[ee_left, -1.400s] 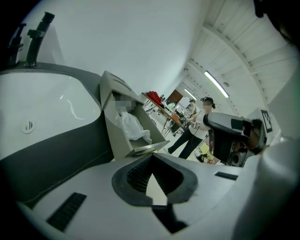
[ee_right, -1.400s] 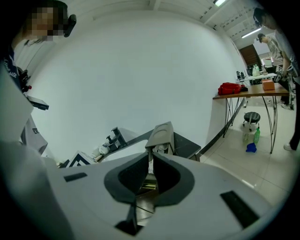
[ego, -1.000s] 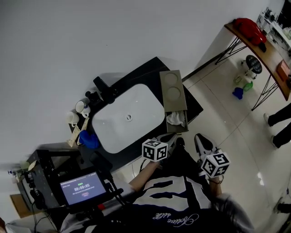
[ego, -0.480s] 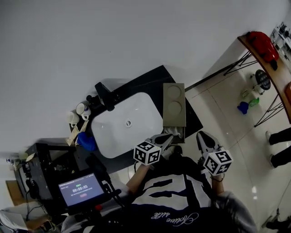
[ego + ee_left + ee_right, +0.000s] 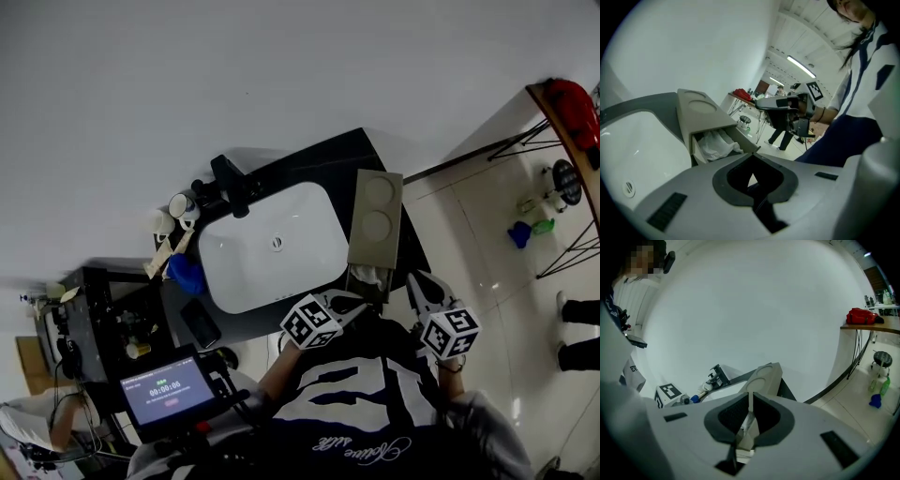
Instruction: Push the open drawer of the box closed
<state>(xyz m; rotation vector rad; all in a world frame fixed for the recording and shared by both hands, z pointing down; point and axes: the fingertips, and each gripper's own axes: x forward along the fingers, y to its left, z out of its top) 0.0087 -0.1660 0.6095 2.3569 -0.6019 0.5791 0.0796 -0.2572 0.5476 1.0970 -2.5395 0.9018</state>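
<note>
A beige box [image 5: 375,220] with two round hollows in its lid lies on the dark counter [image 5: 328,159] to the right of the sink. Its drawer [image 5: 368,279] stands pulled out toward me, with a crumpled white cloth [image 5: 715,143] inside. My left gripper [image 5: 345,302] is shut and empty, its tip just in front of the drawer's near end. In the left gripper view the drawer [image 5: 726,138] sits just beyond the left gripper [image 5: 752,157]. My right gripper [image 5: 427,292] is shut and empty, held off the counter's right edge and apart from the box [image 5: 764,376].
A white sink basin [image 5: 267,248] fills the counter's middle, with a black faucet [image 5: 230,183], cups [image 5: 173,211] and a blue object [image 5: 187,274] on its left. A screen on a rig [image 5: 169,394] sits at lower left. A wooden table with a red bag [image 5: 574,98] stands far right on the tiled floor.
The head view has swung, so the counter sits further right. My left gripper has moved closer to the drawer's front end. The right gripper has hardly moved.
</note>
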